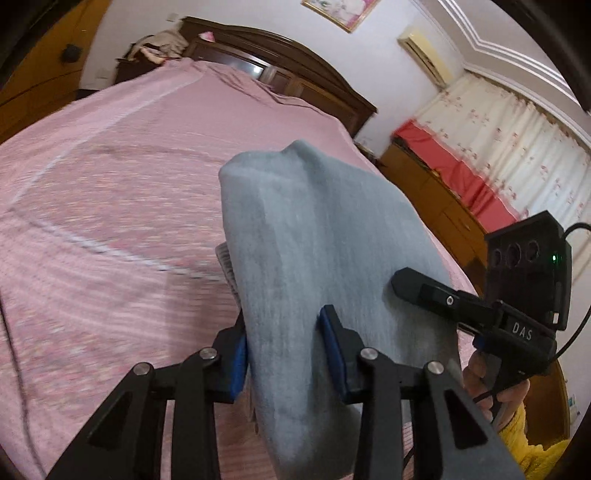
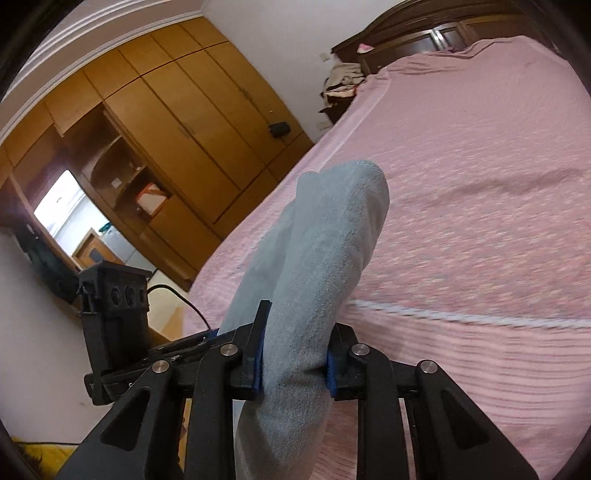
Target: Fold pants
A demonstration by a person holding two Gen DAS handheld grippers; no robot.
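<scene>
Bedroom, wide bed point(image 1: 110, 192) covered in a pink patterned spread fills most of both wrist views, dark wood headboard point(image 1: 280, 62) at the far end. Wooden wardrobe point(image 2: 177, 122) runs along one wall, floral curtain point(image 1: 498, 147) and a wall air conditioner point(image 1: 424, 55) on the other side, framed picture point(image 1: 341, 11) above the headboard. Pile of clothes point(image 2: 343, 81) sits on the nightstand by the headboard. Spread is motion-blurred in both views.

Grey pants point(image 1: 314, 258), soft fleece-like fabric, are lifted off the bed and bunched between the two tools, hanging in the air above the spread, folded edge rounded at the far end. A white label or tag peeks out at the left edge of the fabric in the left view.

Left gripper point(image 1: 286, 354) is closed partway, blue pads pinching a thick fold of the pants. Right gripper point(image 2: 293, 362) likewise clamped on a fold of the same pants, fabric bulging out between its jaws and draping down below them. Each tool shows in the other's view just beside the fabric, black body with a cable. A hand point(image 1: 491, 384) in a yellow sleeve point(image 1: 539, 454) holds the right tool's handle.
</scene>
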